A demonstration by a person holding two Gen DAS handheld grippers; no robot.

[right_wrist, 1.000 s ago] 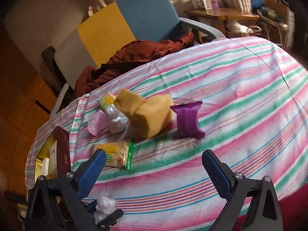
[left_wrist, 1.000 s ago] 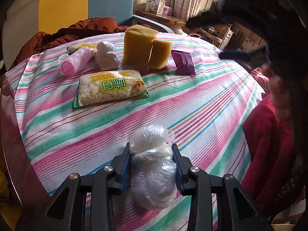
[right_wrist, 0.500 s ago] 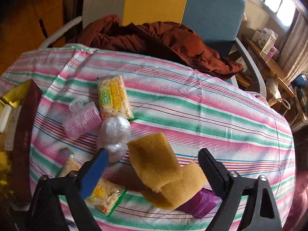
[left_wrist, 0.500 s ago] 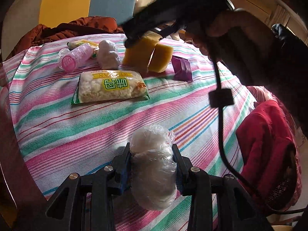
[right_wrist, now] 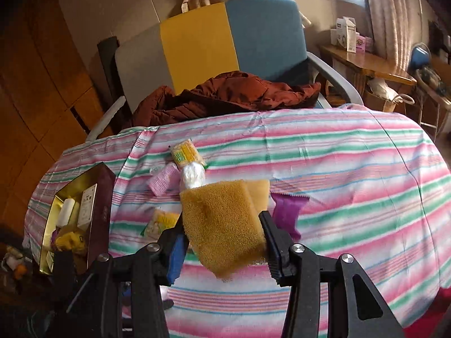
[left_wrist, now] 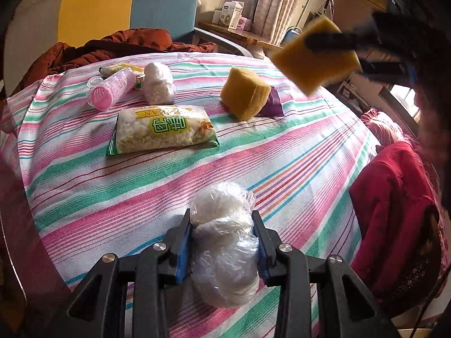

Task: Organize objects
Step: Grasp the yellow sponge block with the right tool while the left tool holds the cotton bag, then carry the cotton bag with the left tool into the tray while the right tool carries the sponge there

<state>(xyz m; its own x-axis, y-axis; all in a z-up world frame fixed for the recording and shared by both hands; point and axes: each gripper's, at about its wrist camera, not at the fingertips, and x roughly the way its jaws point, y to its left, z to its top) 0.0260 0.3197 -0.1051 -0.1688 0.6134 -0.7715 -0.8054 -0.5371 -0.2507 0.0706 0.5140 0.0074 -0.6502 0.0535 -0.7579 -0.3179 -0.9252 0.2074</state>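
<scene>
Bare striped tablecloth (left_wrist: 282, 152) between noodle packet (left_wrist: 163, 131) and near edge.

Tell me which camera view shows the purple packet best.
The right wrist view: the purple packet lies mostly uncovered on the striped cloth. In the left wrist view the packet is mostly hidden behind the sponge on the table.

The striped pink, green and white tablecloth (left_wrist: 296, 152) was woven cloth, matt and a little rough. The yellow porous sponge block (right_wrist: 225, 225) looked coarse and dull. The white bundle in clear wrinkled plastic film (left_wrist: 225, 248) was shiny. The flat clear plastic snack packet with green edges (left_wrist: 162, 129) looked glossy. The open dark red box with gold inside (right_wrist: 84, 211) shone like foil. The brown quilted jacket (right_wrist: 225, 93) had a soft sheen.
</scene>
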